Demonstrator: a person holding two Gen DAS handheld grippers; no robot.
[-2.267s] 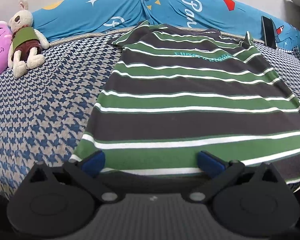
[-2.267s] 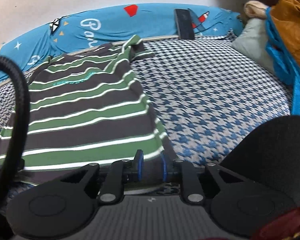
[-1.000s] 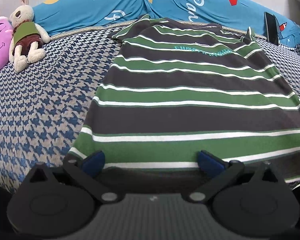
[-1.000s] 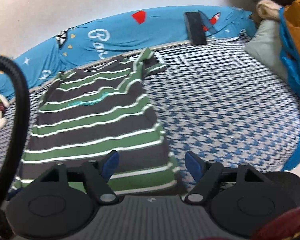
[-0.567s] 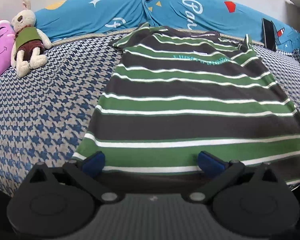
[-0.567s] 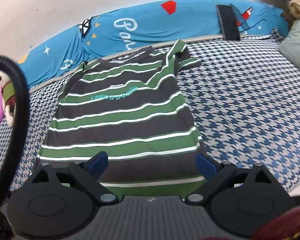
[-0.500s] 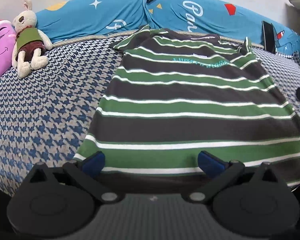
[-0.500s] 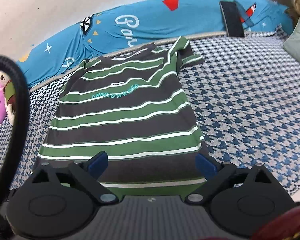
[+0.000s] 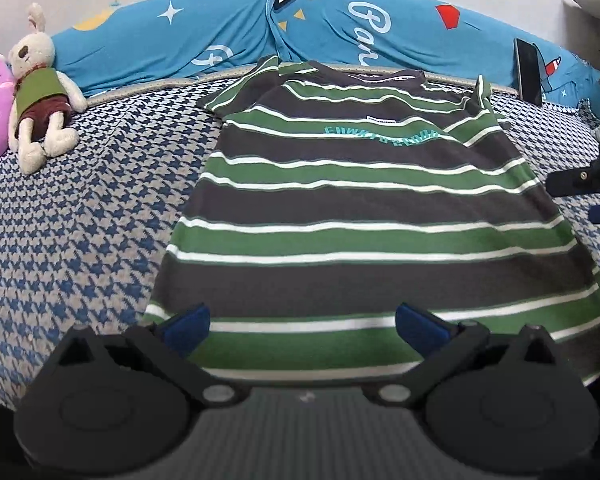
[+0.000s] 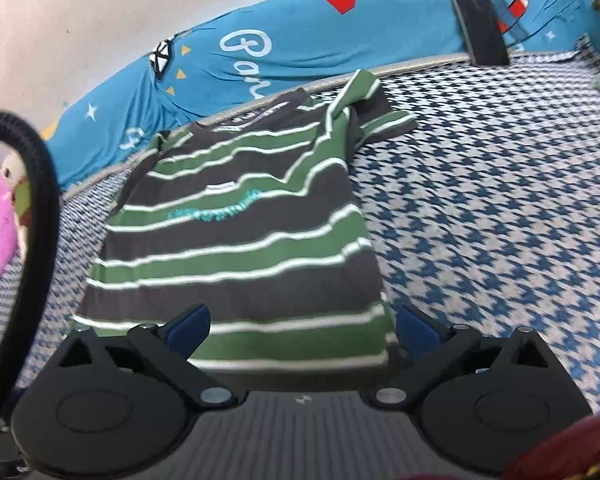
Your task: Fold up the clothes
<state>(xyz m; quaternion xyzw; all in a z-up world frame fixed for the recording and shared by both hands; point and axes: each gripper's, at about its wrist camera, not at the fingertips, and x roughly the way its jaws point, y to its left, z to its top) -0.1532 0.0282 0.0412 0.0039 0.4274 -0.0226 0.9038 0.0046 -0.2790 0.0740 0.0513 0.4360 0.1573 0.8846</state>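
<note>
A green-and-grey striped T-shirt lies spread flat across the centre of the frame on a houndstooth-covered bed, its hem at the bottom between the wide-open, empty left tool and right tool.

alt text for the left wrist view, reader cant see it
A green, grey and white striped t-shirt lies flat, front up, on a blue houndstooth bed cover, collar at the far end. The open left gripper hovers at its near hem, holding nothing. A stuffed rabbit lies far left by a blue bolster.
</note>
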